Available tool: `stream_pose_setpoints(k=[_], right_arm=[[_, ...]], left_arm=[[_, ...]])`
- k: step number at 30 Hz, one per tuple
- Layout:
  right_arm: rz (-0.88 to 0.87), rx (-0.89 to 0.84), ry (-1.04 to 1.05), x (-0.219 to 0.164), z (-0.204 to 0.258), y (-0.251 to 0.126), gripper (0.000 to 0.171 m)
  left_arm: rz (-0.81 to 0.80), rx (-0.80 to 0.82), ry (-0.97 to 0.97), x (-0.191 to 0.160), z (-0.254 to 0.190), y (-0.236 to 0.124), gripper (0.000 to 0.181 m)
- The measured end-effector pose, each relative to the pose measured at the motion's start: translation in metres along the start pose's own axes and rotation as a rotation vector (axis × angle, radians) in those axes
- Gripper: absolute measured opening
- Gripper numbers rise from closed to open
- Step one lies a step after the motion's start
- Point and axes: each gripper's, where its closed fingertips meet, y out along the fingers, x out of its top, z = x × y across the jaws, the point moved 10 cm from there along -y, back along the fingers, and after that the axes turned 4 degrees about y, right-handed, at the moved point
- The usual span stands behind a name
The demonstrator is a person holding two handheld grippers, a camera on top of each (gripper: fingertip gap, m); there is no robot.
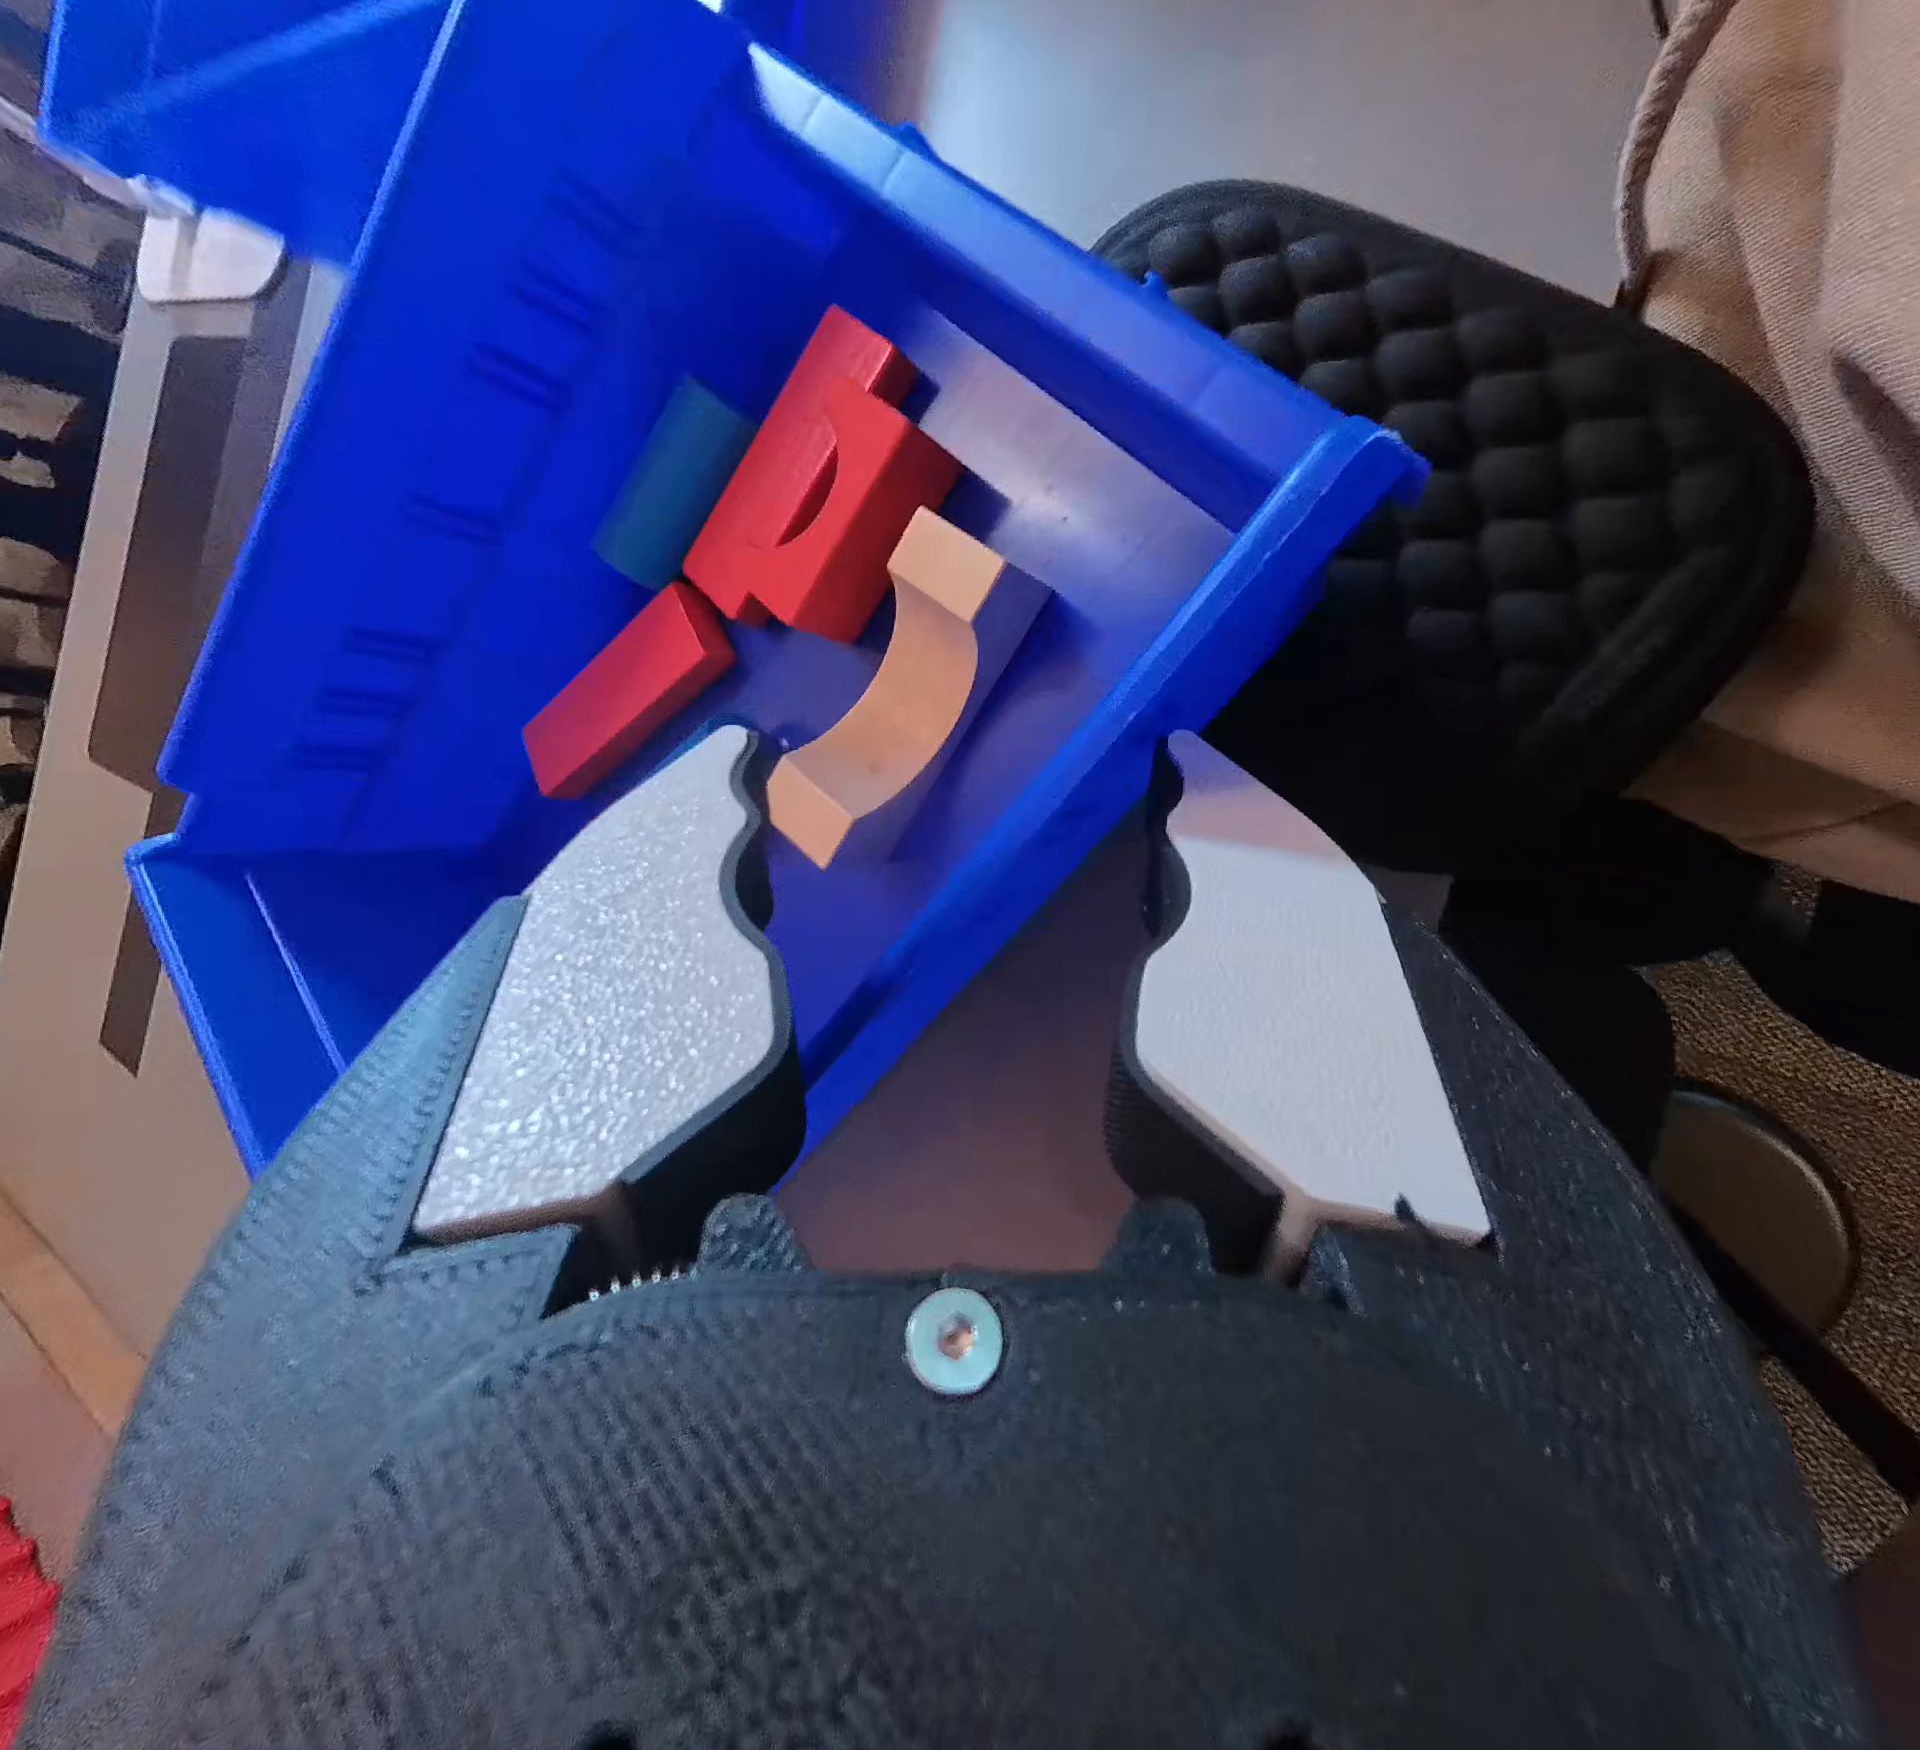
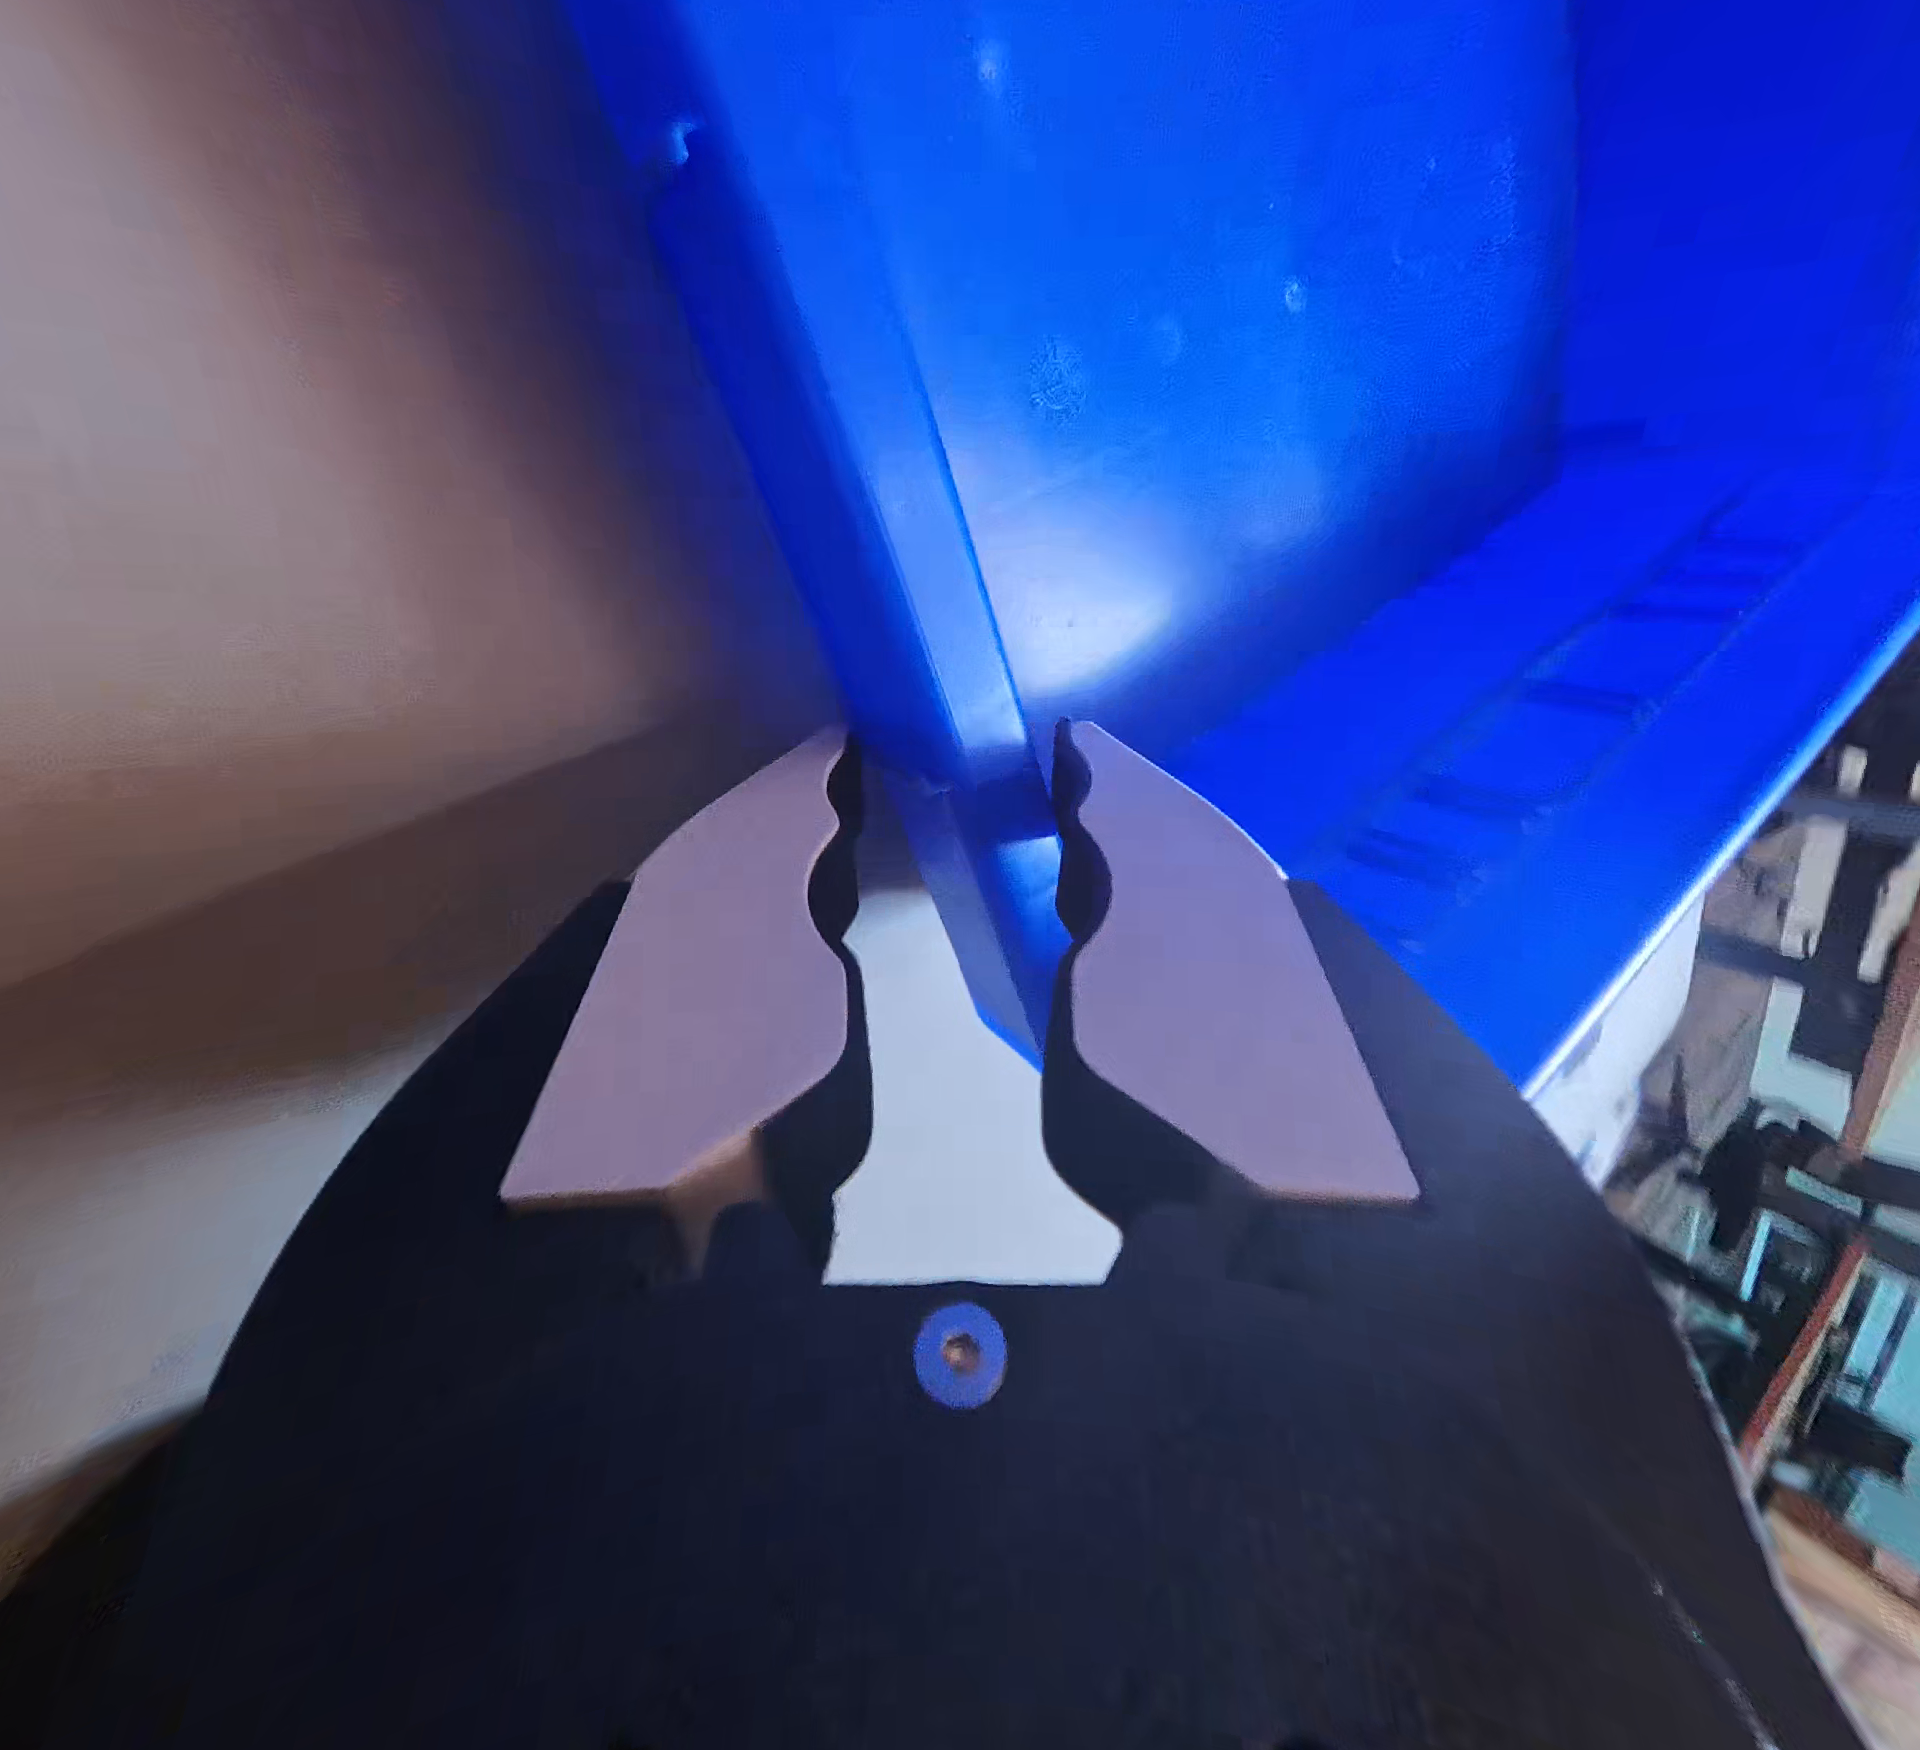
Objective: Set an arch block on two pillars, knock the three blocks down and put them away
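- Right claw point(image 2: 951, 801) is clenched on the rim of a blue bin point(image 2: 1195, 298), one finger on each side of the thin wall; judging by the steep tilt of that wall, the grasp is there to steady or tip the bin.
- Left claw point(image 1: 956, 801) is spread wide and grasps nothing. It hangs just over the near rim of the smaller blue bin point(image 1: 1174, 692), as if it has just let something go or is about to reach in.
- Inside that bin lies the tan arch block point(image 1: 894, 692), close to the near rim and just beyond the left claw's tips.
- Its long axis runs roughly alongside the near rim, and its hollow curve faces that rim and the right-hand corner.
- Farther from the rim sits a red arch block point(image 1: 821, 516), touching the tan one.
- A red bar point(image 1: 629, 692) lies beside it, and a teal block point(image 1: 670, 479) rests at the ribbed far wall.
- Beyond the bin's right corner is a black padded seat point(image 1: 1455, 412).
- With the blocks lying loose in the bin, this looks like the putting-away stage.
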Motion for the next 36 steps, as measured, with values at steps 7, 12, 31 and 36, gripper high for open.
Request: stream_pose_setpoints(k=[7,12,31,36], right_arm=[[0.026,-0.188,0.191,-0.070,-0.021,-0.003,0.036],[-0.197,-0.144,0.314,-0.067,-0.027,-0.012,0.035],[-0.345,-0.150,0.293,-0.057,-0.019,-0.006,0.029],[-0.355,-0.161,0.294,-0.060,-0.018,-0.007,0.029]], left_arm=[[0.099,0.004,0.108,-0.001,-0.001,0.007,0.063],[0.102,-0.025,0.381,0.004,0.001,0.019,0.030],[0.333,-0.315,0.759,0.020,0.092,0.103,0.011],[0.508,-0.223,0.970,0.012,0.107,0.109,0.012]])
